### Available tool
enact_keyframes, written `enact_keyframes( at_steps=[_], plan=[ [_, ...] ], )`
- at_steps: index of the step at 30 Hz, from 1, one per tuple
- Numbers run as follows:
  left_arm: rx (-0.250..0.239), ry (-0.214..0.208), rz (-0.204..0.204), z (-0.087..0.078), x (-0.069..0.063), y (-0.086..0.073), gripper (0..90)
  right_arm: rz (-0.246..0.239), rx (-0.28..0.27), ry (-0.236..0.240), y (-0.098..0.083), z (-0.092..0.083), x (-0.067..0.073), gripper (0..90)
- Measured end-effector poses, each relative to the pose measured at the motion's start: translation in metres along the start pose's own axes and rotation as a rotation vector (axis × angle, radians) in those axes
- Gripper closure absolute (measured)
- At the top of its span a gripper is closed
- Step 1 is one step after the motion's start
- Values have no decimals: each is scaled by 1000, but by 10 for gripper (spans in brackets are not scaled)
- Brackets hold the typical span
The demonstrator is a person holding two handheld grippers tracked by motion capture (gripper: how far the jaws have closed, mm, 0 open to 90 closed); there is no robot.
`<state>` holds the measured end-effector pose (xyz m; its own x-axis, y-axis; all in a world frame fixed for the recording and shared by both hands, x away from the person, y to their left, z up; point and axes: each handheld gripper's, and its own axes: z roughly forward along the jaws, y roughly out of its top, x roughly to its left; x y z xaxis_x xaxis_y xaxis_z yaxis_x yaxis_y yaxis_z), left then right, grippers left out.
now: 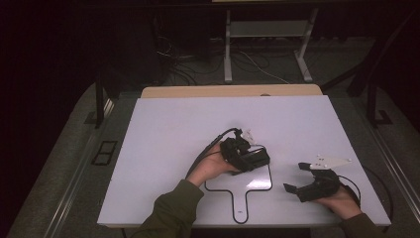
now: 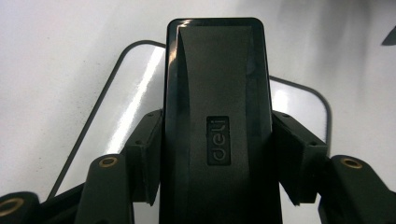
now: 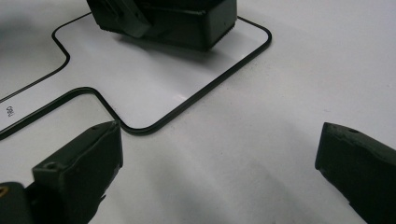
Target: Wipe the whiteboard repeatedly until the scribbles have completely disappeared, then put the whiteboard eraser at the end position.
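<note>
A black oblong device [image 2: 217,79] with a small "deli" label lies lengthwise between the pads of my left gripper [image 2: 217,154], which is shut on its sides. In the high view the left gripper [image 1: 253,159] holds the black device [image 1: 260,157] over the top edge of a black paddle-shaped outline [image 1: 237,189] drawn on the white board [image 1: 163,139]. My right gripper [image 1: 296,177] rests to the right of the outline, open with nothing between its jaws. In the right gripper view, the right gripper [image 3: 219,154] looks at the black device [image 3: 196,21] from low over the board.
A wooden strip [image 1: 233,91] runs along the board's far edge. Beyond it, on the dark floor, are table legs [image 1: 228,49] and cables. The grey three-cornered plate [image 1: 329,161] sits on top of the right gripper.
</note>
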<state>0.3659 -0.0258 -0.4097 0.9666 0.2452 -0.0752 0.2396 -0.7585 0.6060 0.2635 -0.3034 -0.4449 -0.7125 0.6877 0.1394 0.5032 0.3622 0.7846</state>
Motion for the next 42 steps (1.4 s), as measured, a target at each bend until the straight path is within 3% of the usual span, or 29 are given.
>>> enact_keyframes(
  at_steps=[2,3,12,21,28,42],
  plan=[
    [-17,-3,-21,-3,0,0,397,-2,-6,-1,0,-1,0,0],
    [-13,3,-8,-6,2,0,397,-7,-12,0,0,-1,0,0],
    [-31,10,-42,-16,6,-2,396,-10,-13,5,1,-1,2,0],
    [-59,14,-55,-30,21,-8,396,1,-17,7,2,0,0,0],
    [-70,57,-67,-41,31,-12,396,1,-16,11,1,0,2,0],
    [-58,133,-116,-54,71,-7,396,6,-22,17,1,-1,2,0]
  ],
)
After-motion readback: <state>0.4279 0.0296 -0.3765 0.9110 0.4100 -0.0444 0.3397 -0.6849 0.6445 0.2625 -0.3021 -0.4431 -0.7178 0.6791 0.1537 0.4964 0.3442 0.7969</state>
